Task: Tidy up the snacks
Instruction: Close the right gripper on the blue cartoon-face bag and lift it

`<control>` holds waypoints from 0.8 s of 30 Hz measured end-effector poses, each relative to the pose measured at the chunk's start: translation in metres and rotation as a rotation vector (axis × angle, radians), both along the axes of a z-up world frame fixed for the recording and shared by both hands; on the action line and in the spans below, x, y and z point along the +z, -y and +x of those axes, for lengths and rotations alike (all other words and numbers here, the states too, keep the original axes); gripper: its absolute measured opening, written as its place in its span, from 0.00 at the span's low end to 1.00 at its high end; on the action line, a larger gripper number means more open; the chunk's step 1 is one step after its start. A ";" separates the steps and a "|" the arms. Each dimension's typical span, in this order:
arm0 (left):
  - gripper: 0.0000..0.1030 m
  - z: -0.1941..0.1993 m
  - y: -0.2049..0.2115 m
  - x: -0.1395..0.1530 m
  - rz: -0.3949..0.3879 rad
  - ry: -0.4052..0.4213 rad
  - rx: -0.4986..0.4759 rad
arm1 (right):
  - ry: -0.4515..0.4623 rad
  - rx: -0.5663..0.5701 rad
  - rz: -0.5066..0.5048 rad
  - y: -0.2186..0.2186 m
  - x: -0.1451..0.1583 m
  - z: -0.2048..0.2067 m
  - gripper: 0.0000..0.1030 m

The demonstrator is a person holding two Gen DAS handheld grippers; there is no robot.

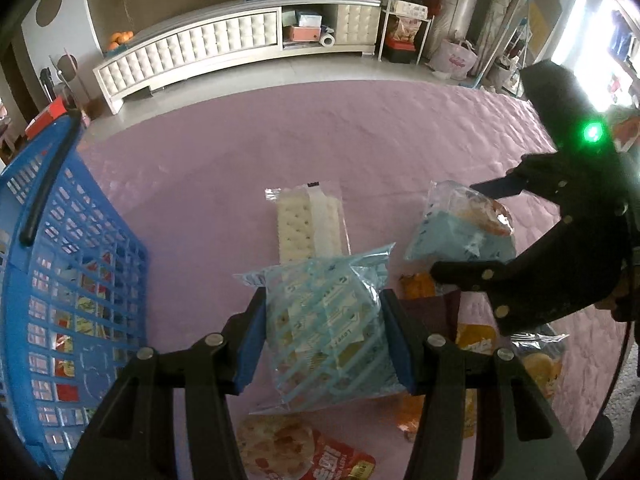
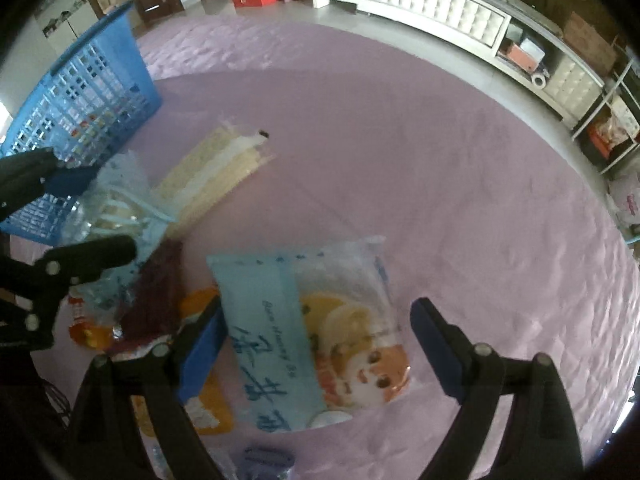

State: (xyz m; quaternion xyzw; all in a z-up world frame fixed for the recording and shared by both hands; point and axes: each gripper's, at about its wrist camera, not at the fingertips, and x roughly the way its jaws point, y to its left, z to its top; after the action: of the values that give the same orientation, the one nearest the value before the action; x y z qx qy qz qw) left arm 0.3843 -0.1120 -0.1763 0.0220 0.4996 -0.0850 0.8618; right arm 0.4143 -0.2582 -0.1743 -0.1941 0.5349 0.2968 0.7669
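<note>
On top of a pink quilted cover [image 1: 360, 128], lots of snack packs spread out. Left gripper [image 1: 326, 344] low over the pile, blue pads pressed on both sides of a striped blue cracker pack [image 1: 332, 320], holding it tight. Same striped pack seen from the right wrist view at the left edge, between two dark fingers. Just beyond it, flat on the cover, a long clear pack of pale crackers [image 1: 308, 224]. Off to the left, close by, a blue basket [image 1: 76, 240] with holes in its wall and a black handle; red and yellow packs seen through the holes.

Right gripper [image 2: 316, 344] pointing down over a light blue bread pack [image 2: 304, 336] with a cartoon face on it. Jaws spread wide, one pad on each side of the pack. Left pad right by the pack's edge, right pad a little apart from it. Not squeezing. Hard to tell if the left pad touches.

Between the two grippers, a dark red pack [image 2: 152, 292] and an orange pack [image 2: 200, 400] partly under the others. Down near the left gripper, a red pack with a round cracker picture [image 1: 304, 452]. Near the right edge of the left wrist view, a clear pack with yellow snacks [image 1: 540, 360].

Far behind, on the floor by the wall, a long white cabinet [image 1: 224, 44] with boxes on its shelves.
</note>
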 end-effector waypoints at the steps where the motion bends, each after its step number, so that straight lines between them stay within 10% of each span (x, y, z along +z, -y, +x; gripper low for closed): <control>1: 0.50 -0.001 -0.001 0.000 0.000 0.001 0.000 | -0.007 0.007 0.014 0.001 -0.002 -0.001 0.80; 10: 0.50 -0.027 -0.007 0.025 -0.014 0.044 -0.020 | 0.069 -0.047 0.045 0.002 0.019 -0.023 0.69; 24: 0.50 -0.111 -0.034 0.112 -0.030 0.205 -0.037 | 0.247 -0.080 0.061 -0.020 0.136 -0.126 0.69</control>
State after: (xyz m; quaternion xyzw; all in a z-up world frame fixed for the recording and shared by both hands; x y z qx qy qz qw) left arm 0.2736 -0.0780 -0.0639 0.0271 0.4071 -0.1059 0.9068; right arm 0.2878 -0.2380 -0.0385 -0.1842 0.4343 0.2561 0.8437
